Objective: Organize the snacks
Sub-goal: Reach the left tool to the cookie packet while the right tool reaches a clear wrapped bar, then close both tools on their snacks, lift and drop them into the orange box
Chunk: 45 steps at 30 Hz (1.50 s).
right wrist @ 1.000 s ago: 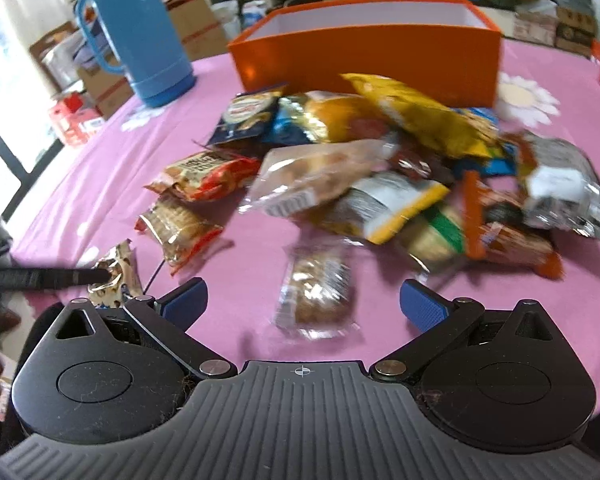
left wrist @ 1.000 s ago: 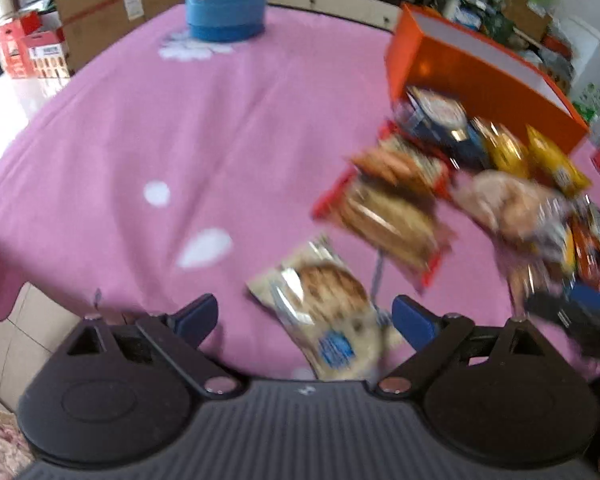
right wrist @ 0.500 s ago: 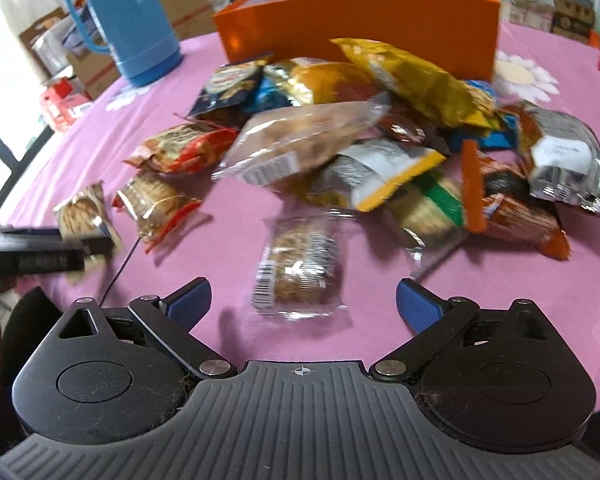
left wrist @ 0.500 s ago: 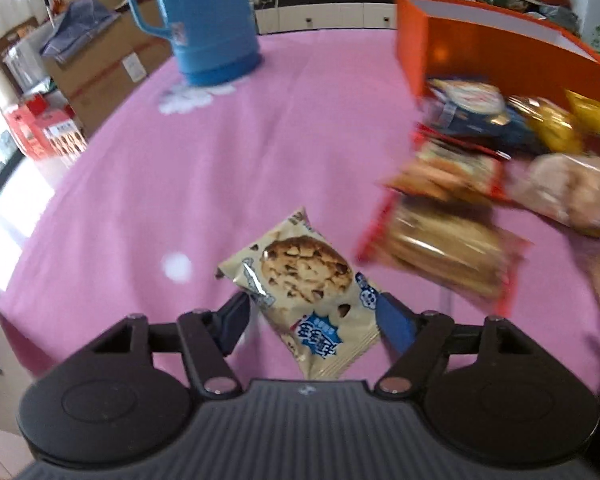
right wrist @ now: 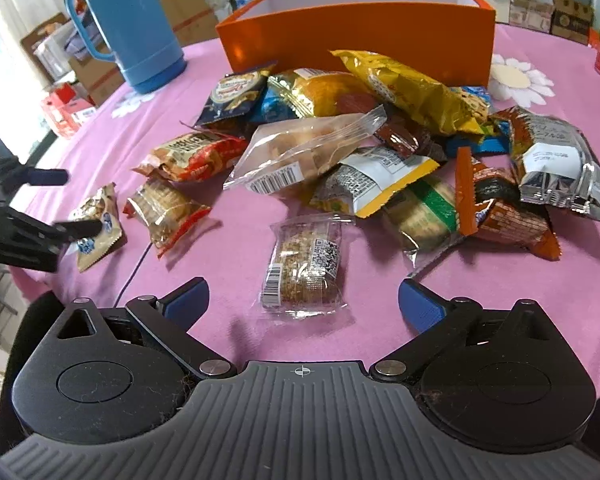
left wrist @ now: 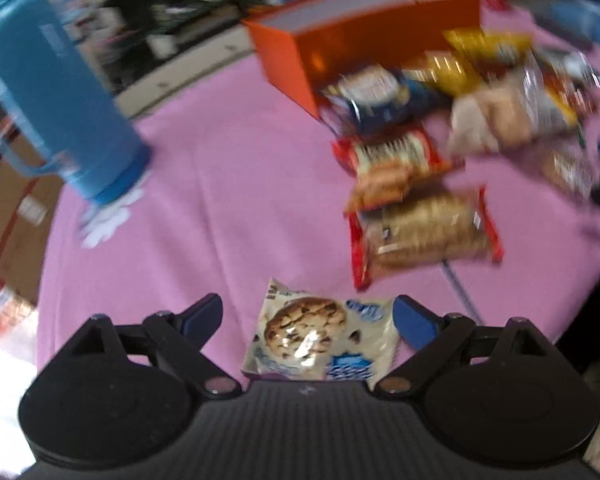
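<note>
Left wrist view
- Left gripper (left wrist: 308,316): its jaws are opening, one blue pad on each side of the cookie packet (left wrist: 320,340), neither pad pressing on it.
- Cookie packet: lies flat on the pink tablecloth (left wrist: 228,184) near the table's edge, apart from the main pile; the right pad sits just beside its right edge, while a gap shows at the left pad.
- Neighbours: a red-edged cracker pack (left wrist: 424,232) lies just beyond it, with more packets behind, blurred.
- Orange box (left wrist: 364,32): open-topped, at the far side of the pile, well apart from the cookie packet.
- Blue thermos (left wrist: 56,108): stands off to the left, clear of the snacks.

Right wrist view
- Right gripper (right wrist: 302,300): jaws wide apart and holding nothing; a clear-wrapped grain bar (right wrist: 304,264) lies on the cloth between and just ahead of the pads, untouched.
- Snack pile (right wrist: 360,132): heaped in front of the orange box (right wrist: 360,32), whose visible white interior shows no packets.
- Left gripper seen here (right wrist: 64,200): at the far left, its two fingers straddling the cookie packet (right wrist: 96,220).

Judgement
- Step in hand: probably lining up a pick of the cookie packet, the first of the sorting.
- Next move calls for: centring the packet between the pads, closing on its crimped edges, then lifting it across the pile to the box. The thin, flat wrapper may slip out of the grip.
</note>
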Each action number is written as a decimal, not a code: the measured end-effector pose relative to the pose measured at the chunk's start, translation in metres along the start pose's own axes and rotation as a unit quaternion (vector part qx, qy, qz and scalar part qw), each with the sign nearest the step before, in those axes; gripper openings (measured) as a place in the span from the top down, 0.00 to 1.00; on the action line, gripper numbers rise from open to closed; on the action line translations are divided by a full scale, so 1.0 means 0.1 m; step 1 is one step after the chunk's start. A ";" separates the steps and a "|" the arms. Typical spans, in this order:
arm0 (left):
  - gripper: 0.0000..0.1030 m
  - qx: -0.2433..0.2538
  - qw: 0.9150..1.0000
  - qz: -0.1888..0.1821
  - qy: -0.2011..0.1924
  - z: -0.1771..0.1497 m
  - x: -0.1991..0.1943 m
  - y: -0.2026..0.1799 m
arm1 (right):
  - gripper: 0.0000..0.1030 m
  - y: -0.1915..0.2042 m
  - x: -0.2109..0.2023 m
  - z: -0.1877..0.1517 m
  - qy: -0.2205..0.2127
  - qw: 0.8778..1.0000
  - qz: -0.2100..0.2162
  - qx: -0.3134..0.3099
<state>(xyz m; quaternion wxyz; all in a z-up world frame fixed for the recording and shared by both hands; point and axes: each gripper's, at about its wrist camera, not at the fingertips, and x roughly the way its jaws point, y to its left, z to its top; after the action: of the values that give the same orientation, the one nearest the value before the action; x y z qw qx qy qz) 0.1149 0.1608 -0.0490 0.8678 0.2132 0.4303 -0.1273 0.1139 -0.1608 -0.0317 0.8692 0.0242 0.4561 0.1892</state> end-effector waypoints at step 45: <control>0.44 -0.244 0.957 -0.015 -0.160 1.60 -0.33 0.41 | 0.97 -0.32 -0.47 1.46 -0.184 0.982 0.037 0.003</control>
<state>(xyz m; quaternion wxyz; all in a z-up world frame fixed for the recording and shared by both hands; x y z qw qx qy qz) 0.2224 0.1212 0.0748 0.9489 -0.0342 0.3073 -0.0636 0.2168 -0.1876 0.0830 0.9306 0.0784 0.2875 0.2123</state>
